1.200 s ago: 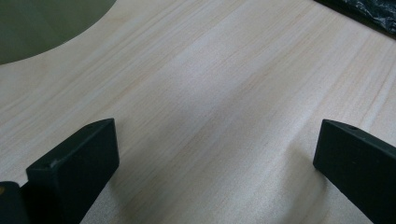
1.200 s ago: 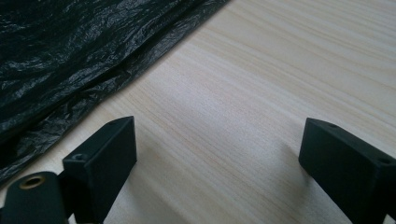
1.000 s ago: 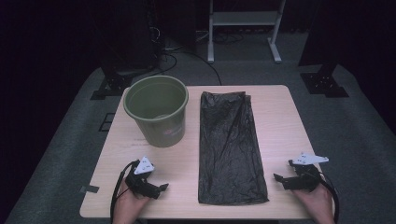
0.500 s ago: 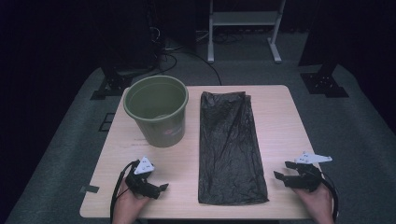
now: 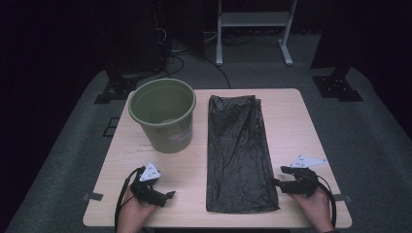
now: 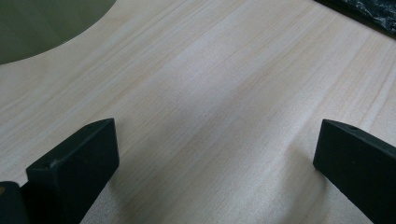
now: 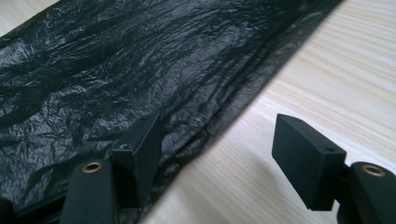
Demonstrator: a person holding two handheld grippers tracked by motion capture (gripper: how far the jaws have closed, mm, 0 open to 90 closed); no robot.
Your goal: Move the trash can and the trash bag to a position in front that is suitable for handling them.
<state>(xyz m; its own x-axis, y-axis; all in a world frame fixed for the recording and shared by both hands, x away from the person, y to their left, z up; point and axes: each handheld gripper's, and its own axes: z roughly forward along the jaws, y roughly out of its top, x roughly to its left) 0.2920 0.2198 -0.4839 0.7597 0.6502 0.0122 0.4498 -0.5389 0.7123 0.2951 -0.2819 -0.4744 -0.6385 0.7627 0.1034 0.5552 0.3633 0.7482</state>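
Black bin bag edge is straddled by the right gripper, fingers having just narrowed, nothing pinched; left gripper fingers are spread wide.

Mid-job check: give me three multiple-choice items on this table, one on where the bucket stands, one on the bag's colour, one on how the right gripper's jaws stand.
1. Where does the bucket stand relative to the bag?
A. On top of it
B. To its left in the high view
C. To its right in the high view

2. What colour is the bag?
A. Black
B. White
C. Blue

3. How do the jaws of the right gripper stand?
A. Shut tight on the bucket's rim
B. Shut with nothing between them
C. Apart, at the bag's edge

Answers: 1 B, the bucket sits left of the bag on the table. 2 A, the crinkled plastic is black. 3 C, the jaws straddle the bag's edge; they have just been closing.
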